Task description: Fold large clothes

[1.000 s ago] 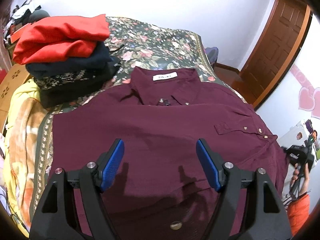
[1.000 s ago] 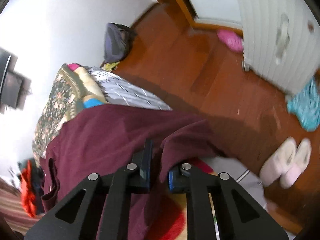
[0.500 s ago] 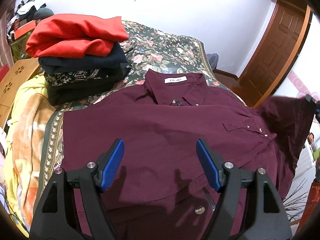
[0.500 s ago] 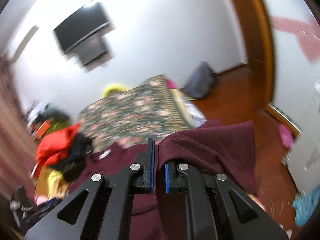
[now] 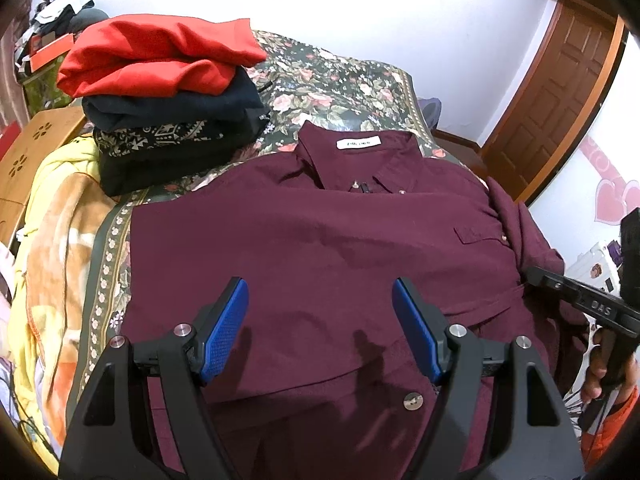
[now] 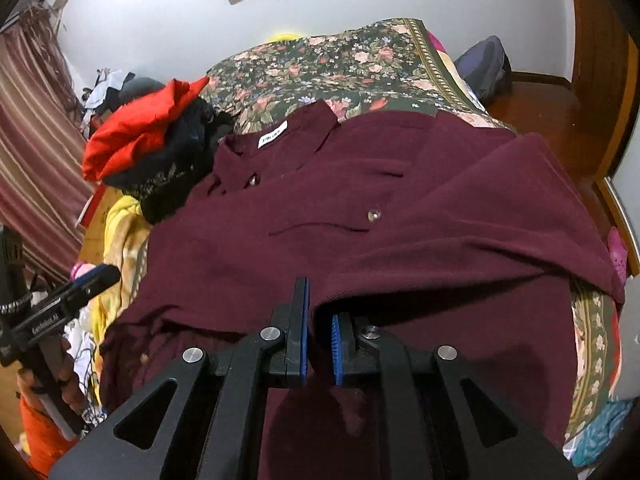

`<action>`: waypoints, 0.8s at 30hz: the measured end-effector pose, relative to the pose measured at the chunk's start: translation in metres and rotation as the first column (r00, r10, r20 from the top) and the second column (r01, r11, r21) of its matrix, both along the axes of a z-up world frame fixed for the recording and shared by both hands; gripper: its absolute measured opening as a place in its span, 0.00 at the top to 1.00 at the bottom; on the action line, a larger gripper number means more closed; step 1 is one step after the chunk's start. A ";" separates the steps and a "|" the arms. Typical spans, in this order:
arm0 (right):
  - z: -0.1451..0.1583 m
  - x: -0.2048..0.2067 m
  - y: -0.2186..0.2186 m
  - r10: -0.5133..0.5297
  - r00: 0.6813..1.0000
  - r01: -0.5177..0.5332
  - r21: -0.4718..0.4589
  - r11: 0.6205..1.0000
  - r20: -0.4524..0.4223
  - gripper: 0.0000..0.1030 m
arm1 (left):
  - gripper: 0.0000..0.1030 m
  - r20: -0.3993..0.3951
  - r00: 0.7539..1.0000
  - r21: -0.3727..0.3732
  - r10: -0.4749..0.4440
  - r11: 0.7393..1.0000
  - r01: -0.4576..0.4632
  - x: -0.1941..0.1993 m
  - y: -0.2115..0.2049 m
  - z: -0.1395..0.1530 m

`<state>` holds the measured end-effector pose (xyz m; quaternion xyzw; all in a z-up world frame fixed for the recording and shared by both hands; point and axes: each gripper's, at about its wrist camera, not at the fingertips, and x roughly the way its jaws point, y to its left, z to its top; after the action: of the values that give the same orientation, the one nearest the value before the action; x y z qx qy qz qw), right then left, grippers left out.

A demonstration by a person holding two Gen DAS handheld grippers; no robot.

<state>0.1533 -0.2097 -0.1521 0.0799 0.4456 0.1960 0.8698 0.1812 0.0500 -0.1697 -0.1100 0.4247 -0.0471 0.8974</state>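
One soft, creased maroon shirt [image 5: 320,248], sleeve pinched in right gripper [image 6: 318,332].

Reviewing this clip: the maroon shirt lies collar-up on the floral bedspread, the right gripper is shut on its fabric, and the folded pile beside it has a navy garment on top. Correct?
Not quite. The top of the folded pile is a red garment; the navy one lies under it, as the left wrist view shows. The rest holds: the maroon shirt lies on the floral bedspread, and the right gripper is shut on its fabric.
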 end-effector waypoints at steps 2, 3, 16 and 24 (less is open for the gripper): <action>0.009 -0.003 -0.004 0.008 1.000 -0.008 -0.015 1.000 -0.003 0.89 | 0.29 -0.009 1.000 0.004 -0.008 1.000 0.008 0.003 -0.004 -0.001; 0.012 -0.005 -0.007 0.010 1.000 -0.010 -0.014 1.000 -0.005 0.86 | 0.29 -0.013 1.000 0.006 -0.013 1.000 0.013 0.005 -0.007 -0.001; 0.040 -0.023 -0.120 -0.347 0.934 0.332 0.151 0.931 0.083 0.51 | 0.29 -0.004 0.998 0.063 -0.063 0.996 0.063 0.025 -0.047 0.009; -0.023 -0.006 -0.189 -0.579 0.800 0.600 0.222 0.769 -0.159 0.51 | 0.29 -0.018 0.997 0.086 -0.074 0.993 0.075 0.033 -0.063 0.008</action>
<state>0.1476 -0.3983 -0.1750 0.3372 0.4031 -0.0332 0.8501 0.2144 -0.0133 -0.1615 -0.0554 0.4367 -0.0614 0.8958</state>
